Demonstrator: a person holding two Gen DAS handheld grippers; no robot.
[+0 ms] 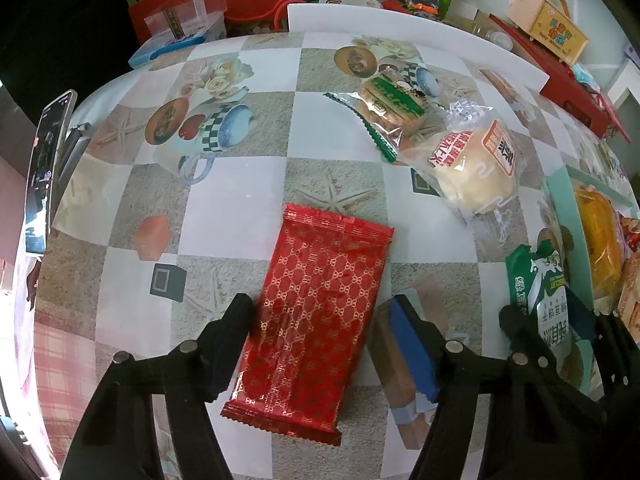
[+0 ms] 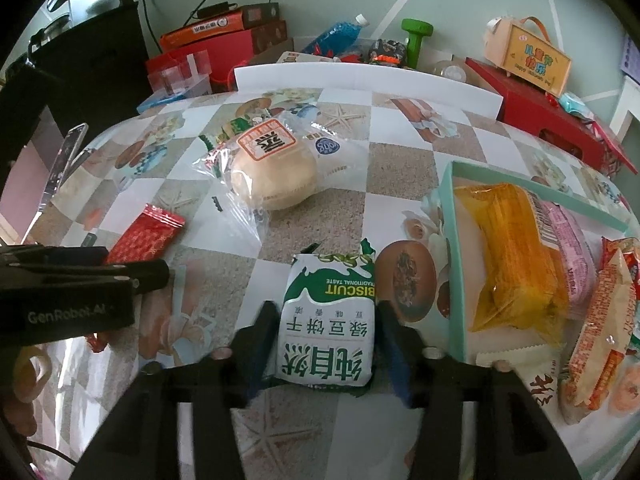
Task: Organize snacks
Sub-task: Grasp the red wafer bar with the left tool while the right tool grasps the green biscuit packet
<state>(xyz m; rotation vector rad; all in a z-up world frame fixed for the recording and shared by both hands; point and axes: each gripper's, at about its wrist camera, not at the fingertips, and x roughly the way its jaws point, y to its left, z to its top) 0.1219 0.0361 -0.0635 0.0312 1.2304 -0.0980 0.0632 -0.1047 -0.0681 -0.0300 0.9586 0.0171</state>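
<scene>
A red patterned snack pack [image 1: 316,312] lies flat on the table between the fingers of my left gripper [image 1: 324,312], which is open around it. It also shows in the right wrist view [image 2: 146,236]. My right gripper [image 2: 326,320] is shut on a green-and-white biscuit pack [image 2: 330,320], also seen in the left wrist view [image 1: 540,284]. A wrapped bun [image 1: 476,164] and a green-trimmed cake pack [image 1: 392,106] lie farther back. A teal tray [image 2: 448,240] at the right holds an orange pack [image 2: 516,256] and a pink pack [image 2: 572,240].
More snack packs [image 2: 604,328] lie at the right by the tray. A white board [image 1: 400,24] stands at the table's far edge, with red boxes [image 1: 568,80] and clutter behind. A phone [image 1: 48,168] stands at the left edge.
</scene>
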